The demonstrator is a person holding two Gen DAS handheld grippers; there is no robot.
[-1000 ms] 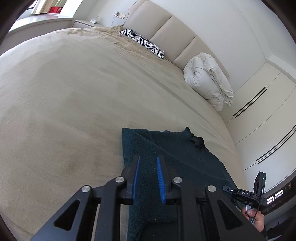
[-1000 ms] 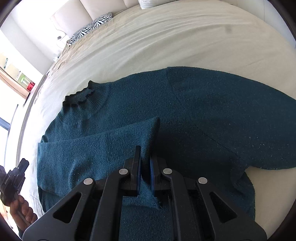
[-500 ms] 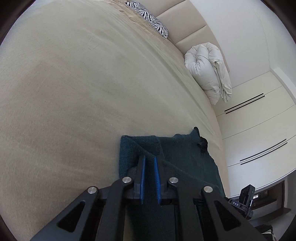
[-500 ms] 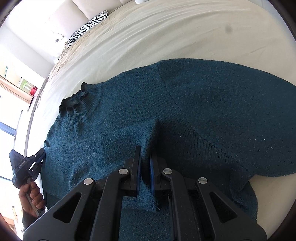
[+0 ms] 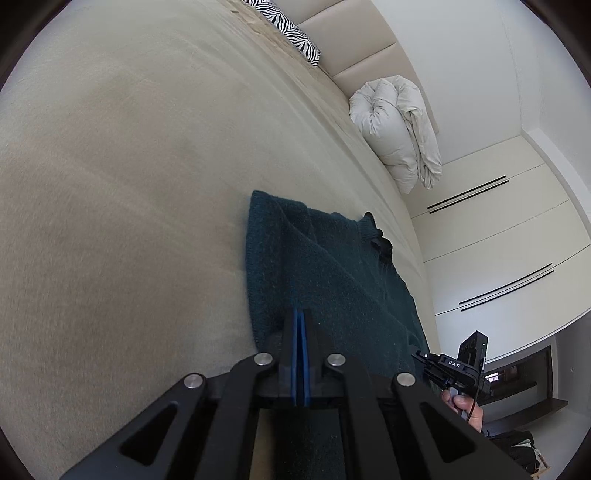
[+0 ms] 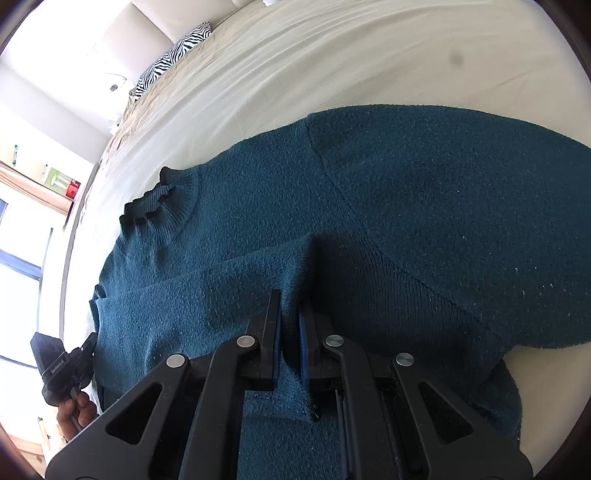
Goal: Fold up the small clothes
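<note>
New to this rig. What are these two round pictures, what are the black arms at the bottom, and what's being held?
No robot: a person carries a hand-held claw in each hand, each with a fisheye camera looking along its fingers. The left view shows the left claw, its blue pads pressed together at the edge of a teal sweater; whether cloth is caught between them is unclear. The right view shows the right claw pinching a fold of that sweater, which lies on a beige bed. A zebra pillow and a rolled white duvet sit by the headboard.

Sweater (image 6: 388, 221) flat on bed (image 5: 129, 184), near its foot edge; one sleeve (image 6: 221, 295) folded across its body. Pillow (image 5: 291, 33) and rolled duvet (image 5: 395, 125) at the headboard (image 5: 369, 55) edge.
</note>
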